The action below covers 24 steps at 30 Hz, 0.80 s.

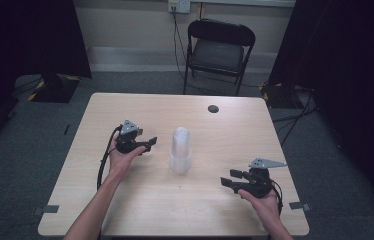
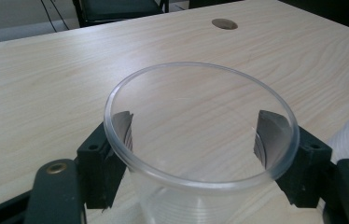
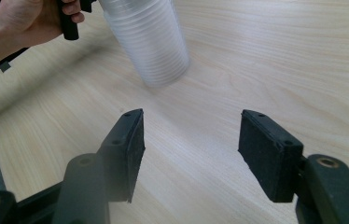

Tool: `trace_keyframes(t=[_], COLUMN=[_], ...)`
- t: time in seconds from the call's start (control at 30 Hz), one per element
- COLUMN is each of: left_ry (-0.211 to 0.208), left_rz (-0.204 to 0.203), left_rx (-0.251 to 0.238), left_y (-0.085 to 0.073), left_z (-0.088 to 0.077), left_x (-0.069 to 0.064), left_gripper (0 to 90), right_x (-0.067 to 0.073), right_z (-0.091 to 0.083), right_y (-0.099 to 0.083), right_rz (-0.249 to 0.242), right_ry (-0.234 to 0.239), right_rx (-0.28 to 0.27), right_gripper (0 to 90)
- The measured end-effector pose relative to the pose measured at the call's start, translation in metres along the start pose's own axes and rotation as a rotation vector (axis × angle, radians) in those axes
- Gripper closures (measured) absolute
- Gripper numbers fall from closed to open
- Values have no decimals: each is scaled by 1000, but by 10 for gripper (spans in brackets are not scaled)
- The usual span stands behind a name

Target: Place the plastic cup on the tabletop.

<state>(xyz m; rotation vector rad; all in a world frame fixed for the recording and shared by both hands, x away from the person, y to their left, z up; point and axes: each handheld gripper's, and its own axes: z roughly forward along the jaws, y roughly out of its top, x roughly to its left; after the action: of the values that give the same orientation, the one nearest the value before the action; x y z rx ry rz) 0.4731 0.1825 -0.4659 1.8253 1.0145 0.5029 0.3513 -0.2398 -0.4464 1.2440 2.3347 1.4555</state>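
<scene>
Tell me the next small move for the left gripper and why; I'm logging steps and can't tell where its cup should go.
Probably set it down on bare table, clear of the stack of cups. The left gripper grips a single clear cup around its rim, jaws on both sides, above the wood. The right gripper is open and empty, facing the stack.
</scene>
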Motion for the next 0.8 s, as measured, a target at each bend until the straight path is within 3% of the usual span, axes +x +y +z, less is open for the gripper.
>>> trace_keyframes(t=[0.2,0.47,0.67,0.8], left_ry=[1,10,5,10], left_rz=[19,13,25,1], left_rx=[25,30,60,74], left_y=[0,-7,-11,-12], left_z=[-3,-5,-4,-5], left_x=[0,0,0,0], left_gripper=[284,269,170,156], right_x=[0,1,2,2], right_z=[0,1,2,1], right_y=[0,0,0,0], right_rz=[-2,-5,-7,-6], right_ry=[-3,-5,-7,-8], right_rx=[2,4,3,-3], right_gripper=[407,405,401,399])
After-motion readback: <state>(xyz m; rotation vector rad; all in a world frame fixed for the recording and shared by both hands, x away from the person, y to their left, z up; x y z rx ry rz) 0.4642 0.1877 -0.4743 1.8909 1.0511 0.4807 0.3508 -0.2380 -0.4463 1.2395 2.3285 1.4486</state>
